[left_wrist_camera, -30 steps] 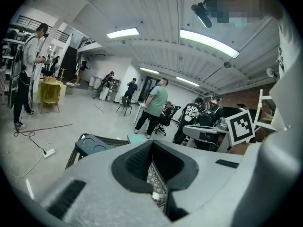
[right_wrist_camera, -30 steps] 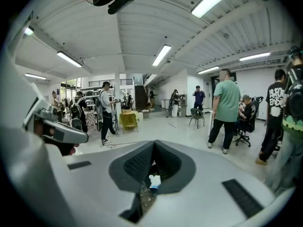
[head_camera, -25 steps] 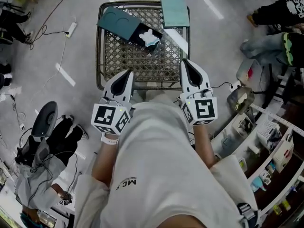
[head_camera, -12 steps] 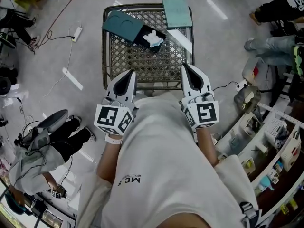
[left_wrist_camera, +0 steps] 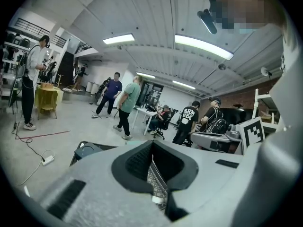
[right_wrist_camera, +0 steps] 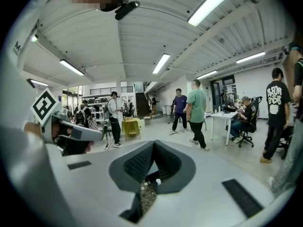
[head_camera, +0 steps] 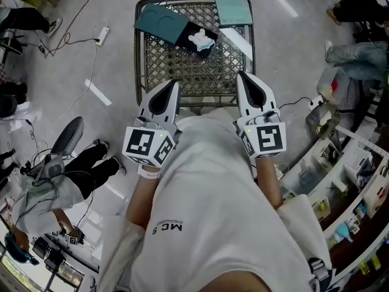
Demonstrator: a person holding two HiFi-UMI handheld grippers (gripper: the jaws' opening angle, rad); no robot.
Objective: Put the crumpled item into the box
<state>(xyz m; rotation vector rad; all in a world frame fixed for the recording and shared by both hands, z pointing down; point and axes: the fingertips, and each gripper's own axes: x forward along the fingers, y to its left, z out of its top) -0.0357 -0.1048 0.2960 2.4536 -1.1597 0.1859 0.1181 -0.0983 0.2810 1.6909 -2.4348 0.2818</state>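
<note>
At basket edge (head_camera: 203, 102), left claw (head_camera: 172, 83), right claw (head_camera: 242, 75) closed.

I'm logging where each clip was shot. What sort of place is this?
Probably an open-plan lab or workshop, not a home: a bare concrete floor strewn with cables, long ceiling strip lights, and people around a desk in one big room.

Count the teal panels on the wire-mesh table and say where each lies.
2. A dark teal panel lies at the wire-mesh table's far-left corner; a lighter teal panel lies at its far-right corner. Nothing seems to hide another.
</note>
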